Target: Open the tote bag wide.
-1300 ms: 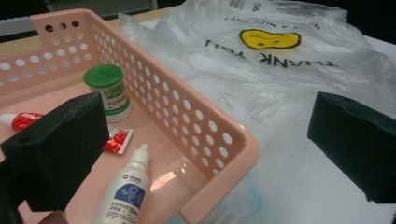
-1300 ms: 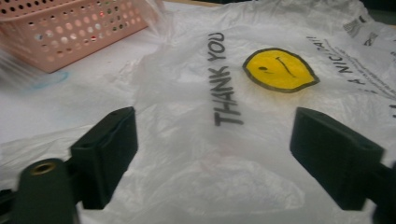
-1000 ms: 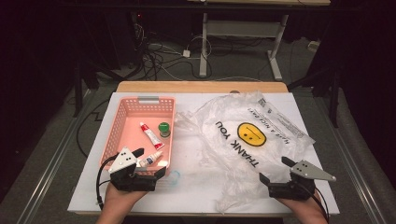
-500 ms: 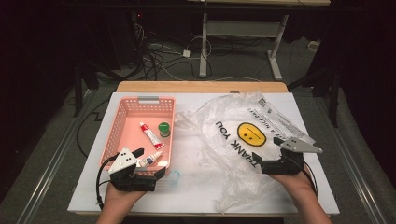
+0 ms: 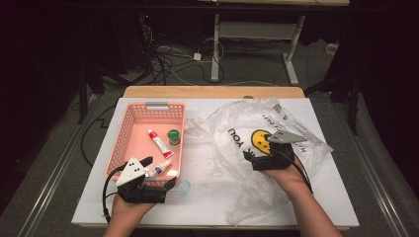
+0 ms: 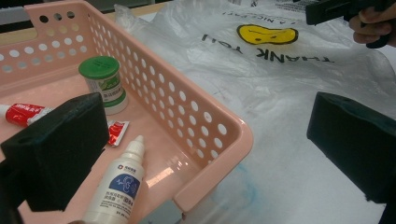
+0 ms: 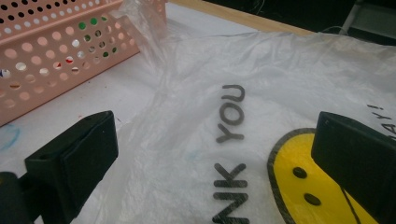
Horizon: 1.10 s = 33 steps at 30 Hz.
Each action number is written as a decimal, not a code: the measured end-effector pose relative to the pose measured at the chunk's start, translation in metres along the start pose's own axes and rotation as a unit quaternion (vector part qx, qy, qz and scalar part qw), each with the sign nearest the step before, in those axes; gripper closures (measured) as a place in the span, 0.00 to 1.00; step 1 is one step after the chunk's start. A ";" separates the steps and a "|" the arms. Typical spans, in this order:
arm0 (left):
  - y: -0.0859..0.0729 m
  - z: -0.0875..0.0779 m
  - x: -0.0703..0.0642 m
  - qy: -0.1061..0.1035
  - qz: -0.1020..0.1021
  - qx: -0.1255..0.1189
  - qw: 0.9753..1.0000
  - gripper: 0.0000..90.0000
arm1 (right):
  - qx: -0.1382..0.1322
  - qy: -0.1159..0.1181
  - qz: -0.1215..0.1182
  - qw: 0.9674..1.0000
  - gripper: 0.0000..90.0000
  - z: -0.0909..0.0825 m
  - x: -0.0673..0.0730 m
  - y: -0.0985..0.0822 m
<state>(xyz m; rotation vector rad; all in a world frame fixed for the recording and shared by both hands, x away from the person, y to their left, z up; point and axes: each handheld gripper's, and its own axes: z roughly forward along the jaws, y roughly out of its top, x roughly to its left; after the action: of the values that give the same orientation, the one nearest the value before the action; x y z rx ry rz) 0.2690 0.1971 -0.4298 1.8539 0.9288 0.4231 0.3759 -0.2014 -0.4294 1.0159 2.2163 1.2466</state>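
The right gripper (image 5: pixel 253 159) sits right of centre in the high view with its fingers (image 7: pixel 74 154) spread wide and holding nothing. They hang low over the clear plastic bag (image 5: pixel 257 148). In the right gripper view the black letters "YOU" stand between the two fingers at mid-frame, with "NK" of the cut-off word below at the bottom centre, and the yellow smiley face (image 7: pixel 303 186) reaches under the right-hand finger. In the left gripper view the same print reads upside down as "THANK YOU" at the upper right, beneath the smiley, and small writing at the top edge is too faint to make out.

The left gripper (image 5: pixel 159 174) is at the lower left of the high view, its fingers (image 6: pixel 56 149) also wide apart and empty — one over the inside of the pink basket (image 5: pixel 129 129), the other outside over the white surface (image 5: pixel 207 207), with the basket's near corner between them. Just beside the inner finger lies a white dropper bottle (image 6: pixel 119 184) with a blue label whose writing is too small to read. Further in lies a red-and-white tube (image 6: pixel 28 114), and beyond it a small jar with a green lid (image 6: pixel 103 84) stands upright — its label shows green print I cannot read. A faint blue smear (image 6: pixel 245 186) marks the surface just outside the basket corner.
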 end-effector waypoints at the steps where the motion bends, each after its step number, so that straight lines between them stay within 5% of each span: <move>1: 0.000 0.000 0.000 0.000 0.000 0.000 1.000 0.00 | 0.002 0.000 -0.002 1.000 0.01 0.003 0.002 0.001; 13: -0.001 0.001 -0.004 -0.002 0.001 0.003 1.000 0.00 | 0.040 0.043 -0.014 0.998 0.16 0.024 0.030 -0.010; 22: -0.006 -0.001 -0.008 0.002 0.001 0.012 1.000 0.00 | 0.091 0.062 -0.056 0.992 0.42 0.037 0.041 -0.017; 27: -0.008 -0.005 -0.010 0.004 0.000 0.012 1.000 0.00 | 0.119 0.083 -0.054 0.988 0.51 0.046 0.041 -0.023; 33: -0.011 -0.009 -0.010 0.007 0.001 0.013 1.000 0.00 | 0.119 0.083 -0.070 0.987 0.73 0.048 0.041 -0.026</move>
<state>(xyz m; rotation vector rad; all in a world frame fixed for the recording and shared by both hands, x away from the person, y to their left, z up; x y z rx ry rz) 0.2524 0.1976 -0.4338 1.8773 0.9470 0.4272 0.3694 -0.1517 -0.4763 0.8471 2.5656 1.0572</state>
